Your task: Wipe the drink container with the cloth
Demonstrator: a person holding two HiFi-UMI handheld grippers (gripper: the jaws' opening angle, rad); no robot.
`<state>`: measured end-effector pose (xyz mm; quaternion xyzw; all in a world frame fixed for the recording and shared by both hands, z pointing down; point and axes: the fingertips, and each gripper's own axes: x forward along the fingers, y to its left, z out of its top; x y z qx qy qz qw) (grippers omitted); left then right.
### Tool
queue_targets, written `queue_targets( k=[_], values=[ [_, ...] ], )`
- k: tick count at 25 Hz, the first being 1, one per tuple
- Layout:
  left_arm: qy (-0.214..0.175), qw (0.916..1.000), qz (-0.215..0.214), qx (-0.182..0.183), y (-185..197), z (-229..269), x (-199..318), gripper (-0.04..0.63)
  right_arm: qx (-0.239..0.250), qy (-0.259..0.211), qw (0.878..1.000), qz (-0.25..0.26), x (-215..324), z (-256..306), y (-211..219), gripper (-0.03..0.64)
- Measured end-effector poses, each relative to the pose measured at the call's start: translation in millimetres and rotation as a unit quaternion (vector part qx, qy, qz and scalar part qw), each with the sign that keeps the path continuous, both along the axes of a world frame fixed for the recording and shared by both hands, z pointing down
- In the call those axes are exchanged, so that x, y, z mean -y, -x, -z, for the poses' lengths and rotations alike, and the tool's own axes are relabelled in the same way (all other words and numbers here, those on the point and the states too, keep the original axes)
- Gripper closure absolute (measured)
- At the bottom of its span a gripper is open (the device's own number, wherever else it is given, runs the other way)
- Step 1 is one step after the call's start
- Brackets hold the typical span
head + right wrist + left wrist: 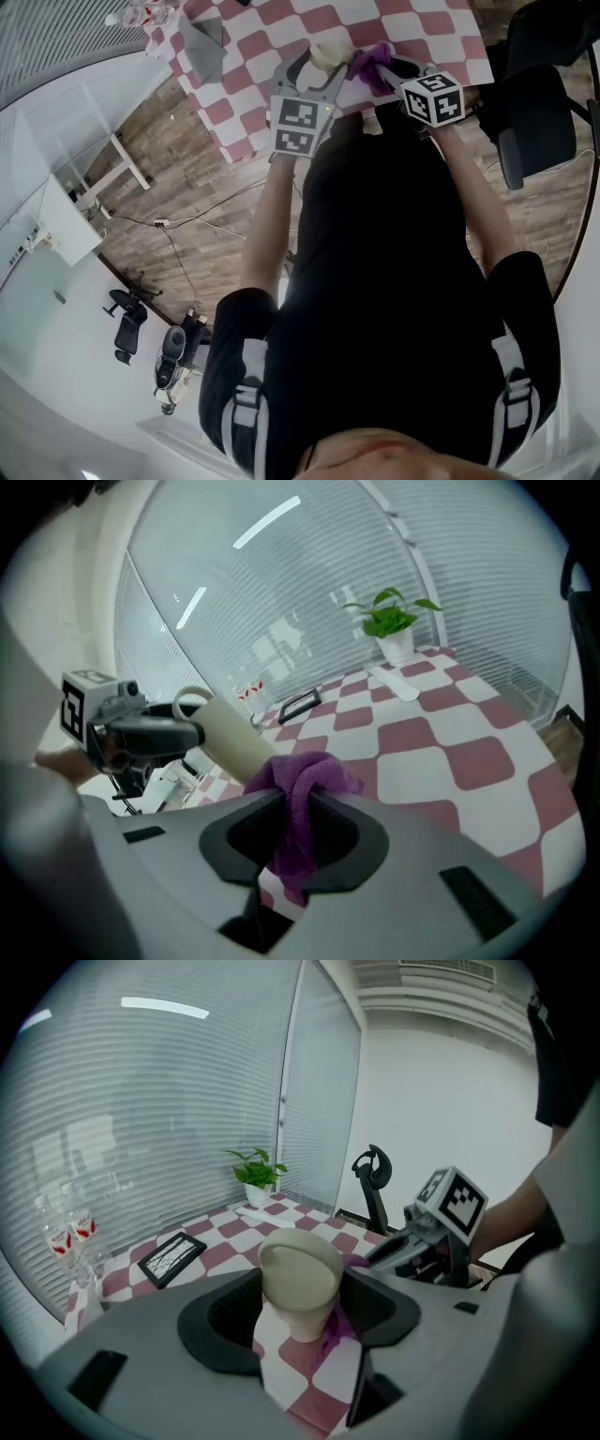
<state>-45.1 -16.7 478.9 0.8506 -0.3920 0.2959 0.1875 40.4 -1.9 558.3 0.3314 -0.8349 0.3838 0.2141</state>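
A cream drink container with a loop on its lid sits between the jaws of my left gripper, which is shut on it. From the right gripper view the container lies tilted in the air, held by the left gripper. My right gripper is shut on a bunched purple cloth. The cloth rests against the container's side. In the head view the container and cloth meet over the table's near edge, between the left gripper and the right gripper.
The table has a red-and-white checked cover. On it are a potted plant, a black framed slab, water bottles, a white flat object and a grey cloth. A black office chair stands at the right.
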Motion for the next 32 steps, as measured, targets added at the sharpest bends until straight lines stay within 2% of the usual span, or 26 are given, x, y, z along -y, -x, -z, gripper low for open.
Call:
queue_targets(
  k=[9,15,20,22,24,27,29,32],
  values=[
    [-0.027,0.9980,-0.044,0.036,-23,-1,-4,0.314,0.042,-0.073,0.991,-0.103,37,75,-62,0.540],
    [-0.047,0.9955,-0.062,0.054,-31,-6,-8,0.314,0.053,-0.092,0.988,-0.109,39,98,-71,0.540],
    [-0.058,0.9955,-0.049,0.057,-27,-4,-7,0.302,0.060,-0.093,0.988,-0.105,39,104,-72,0.540],
    [-0.065,0.9960,-0.040,0.046,-20,3,-7,0.302,0.063,-0.099,0.988,-0.100,41,110,-71,0.540],
    [-0.072,0.9970,-0.022,0.018,-9,17,-11,0.302,0.065,-0.112,0.987,-0.093,43,120,-68,0.540],
    [-0.092,0.9949,0.031,-0.026,19,45,-21,0.315,0.074,-0.146,0.983,-0.079,45,145,-63,0.540],
    [-0.111,0.9893,0.079,-0.052,39,67,-26,0.394,0.091,-0.167,0.980,-0.064,45,166,-57,0.540],
    [-0.149,0.9750,0.134,-0.097,60,110,-20,0.509,0.115,-0.203,0.972,-0.036,50,202,-39,0.540]
  ],
)
